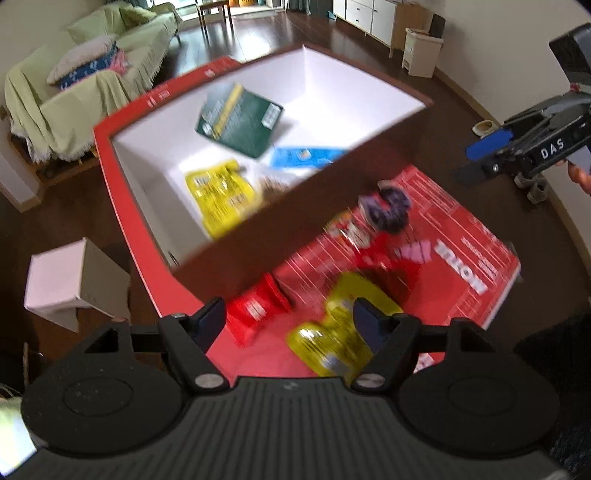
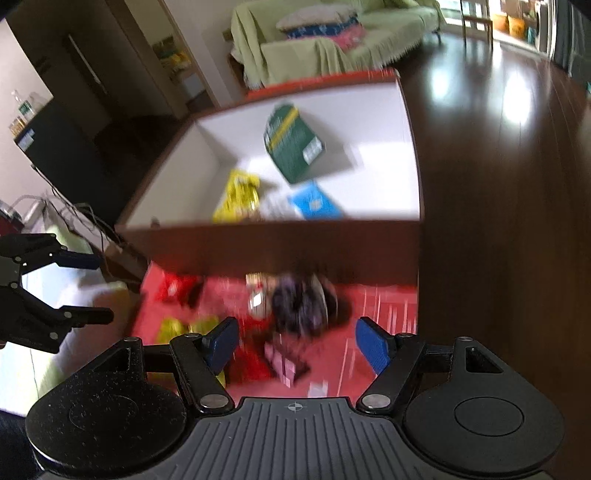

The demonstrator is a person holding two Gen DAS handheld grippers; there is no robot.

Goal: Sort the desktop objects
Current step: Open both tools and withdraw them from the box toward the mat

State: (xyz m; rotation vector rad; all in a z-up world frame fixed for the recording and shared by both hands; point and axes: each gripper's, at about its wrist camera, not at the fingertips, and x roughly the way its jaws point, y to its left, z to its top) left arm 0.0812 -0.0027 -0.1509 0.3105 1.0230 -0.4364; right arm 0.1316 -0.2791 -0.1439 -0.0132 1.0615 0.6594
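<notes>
A large open box (image 1: pixel 388 140) with white inner walls (image 2: pixel 406 155) holds a green packet (image 1: pixel 240 120) (image 2: pixel 293 142), a yellow packet (image 1: pixel 221 195) (image 2: pixel 240 195) and a blue packet (image 1: pixel 306 157) (image 2: pixel 314 203). In front of it, on a red flap (image 1: pixel 461 251) (image 2: pixel 380 306), lie a red pouch (image 1: pixel 258 310) (image 2: pixel 175 290), a yellow bag (image 1: pixel 332 332) (image 2: pixel 184 326), a dark purple bundle (image 1: pixel 388 208) (image 2: pixel 299 302) and pink pieces (image 1: pixel 415 253) (image 2: pixel 282 363). My left gripper (image 1: pixel 290 317) hangs open above the red pouch and yellow bag. My right gripper (image 2: pixel 295 345) is open over the purple bundle. Both views are blurred.
A green-covered sofa (image 1: pixel 74 81) (image 2: pixel 332 44) stands beyond the box on dark wood floor (image 2: pixel 498 184). A small white box (image 1: pixel 70 280) sits left of the big one. White cabinets (image 1: pixel 369 14) and a bin (image 1: pixel 421 51) line the far wall.
</notes>
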